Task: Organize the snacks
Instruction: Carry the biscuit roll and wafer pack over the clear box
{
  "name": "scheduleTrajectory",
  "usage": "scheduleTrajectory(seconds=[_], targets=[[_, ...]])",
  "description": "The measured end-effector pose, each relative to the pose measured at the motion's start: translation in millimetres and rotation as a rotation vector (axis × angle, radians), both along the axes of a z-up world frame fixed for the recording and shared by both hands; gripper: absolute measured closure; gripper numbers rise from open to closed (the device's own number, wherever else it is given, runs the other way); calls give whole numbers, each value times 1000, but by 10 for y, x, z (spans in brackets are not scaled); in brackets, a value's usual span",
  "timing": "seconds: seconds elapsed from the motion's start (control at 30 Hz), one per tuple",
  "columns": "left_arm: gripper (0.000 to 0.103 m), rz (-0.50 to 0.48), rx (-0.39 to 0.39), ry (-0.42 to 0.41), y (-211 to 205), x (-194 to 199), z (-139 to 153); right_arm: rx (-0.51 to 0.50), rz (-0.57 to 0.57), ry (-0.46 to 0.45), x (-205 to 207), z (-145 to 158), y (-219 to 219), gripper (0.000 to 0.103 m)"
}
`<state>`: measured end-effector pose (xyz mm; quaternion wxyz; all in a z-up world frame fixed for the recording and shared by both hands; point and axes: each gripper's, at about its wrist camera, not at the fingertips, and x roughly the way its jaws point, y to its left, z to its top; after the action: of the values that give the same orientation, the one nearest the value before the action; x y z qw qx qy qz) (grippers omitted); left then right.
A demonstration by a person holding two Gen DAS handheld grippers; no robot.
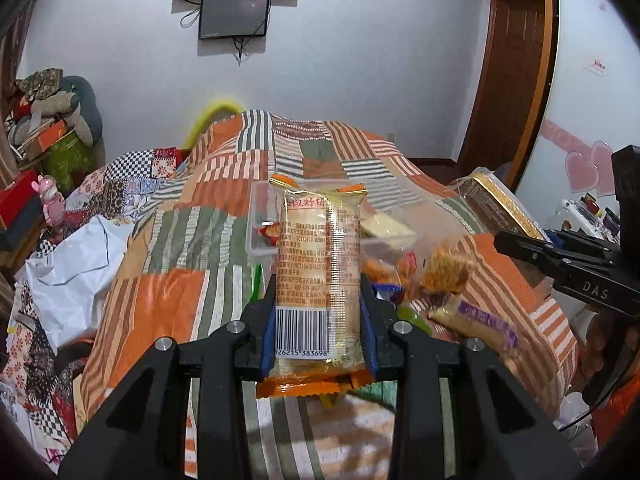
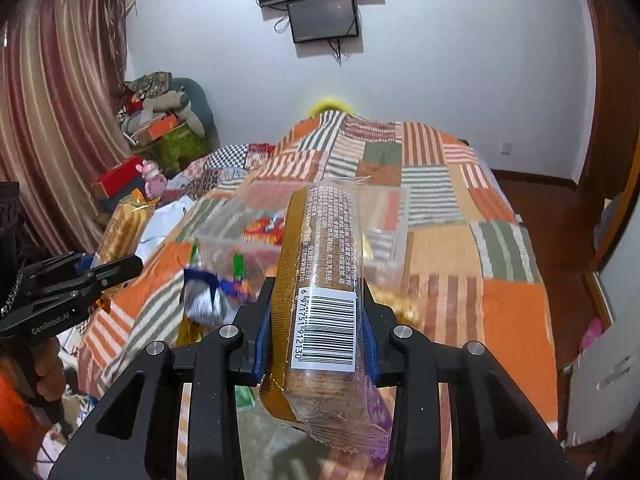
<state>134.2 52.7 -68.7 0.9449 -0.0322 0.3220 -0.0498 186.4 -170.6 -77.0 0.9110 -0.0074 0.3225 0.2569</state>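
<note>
My left gripper [image 1: 318, 322] is shut on an orange-ended biscuit pack [image 1: 316, 256] with a barcode, held upright above the bed. My right gripper [image 2: 316, 330] is shut on a gold-edged clear biscuit pack [image 2: 324, 264], also lifted. Behind both packs a clear plastic bin [image 1: 260, 236] [image 2: 390, 232] sits on the patchwork quilt with a few wrapped sweets inside. A loose pile of snacks [image 1: 444, 276] [image 2: 212, 292] lies on the quilt in front of the bin. In the left wrist view the right gripper [image 1: 560, 264] and its gold pack [image 1: 496, 204] show at the right. In the right wrist view the left gripper [image 2: 80, 276] shows at the left.
The striped orange and green quilt [image 1: 168, 248] covers the bed. A white plastic bag [image 1: 72, 268] lies at its left edge. Boxes and soft toys [image 2: 160, 120] are stacked by the far wall. Screens [image 1: 234, 16] hang on the wall. A wooden door [image 1: 512, 80] stands at the right.
</note>
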Motion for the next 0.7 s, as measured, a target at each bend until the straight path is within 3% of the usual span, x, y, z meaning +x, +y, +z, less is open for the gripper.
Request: scheduleTrajectory(seconds=[0.33,0.7], targets=[[69,-8,30,-18,-33,326,43,36,7,-22,265,110,112,70],[69,-5,1,-4,-13,807,51,19,32,-27,538,79,373,70]])
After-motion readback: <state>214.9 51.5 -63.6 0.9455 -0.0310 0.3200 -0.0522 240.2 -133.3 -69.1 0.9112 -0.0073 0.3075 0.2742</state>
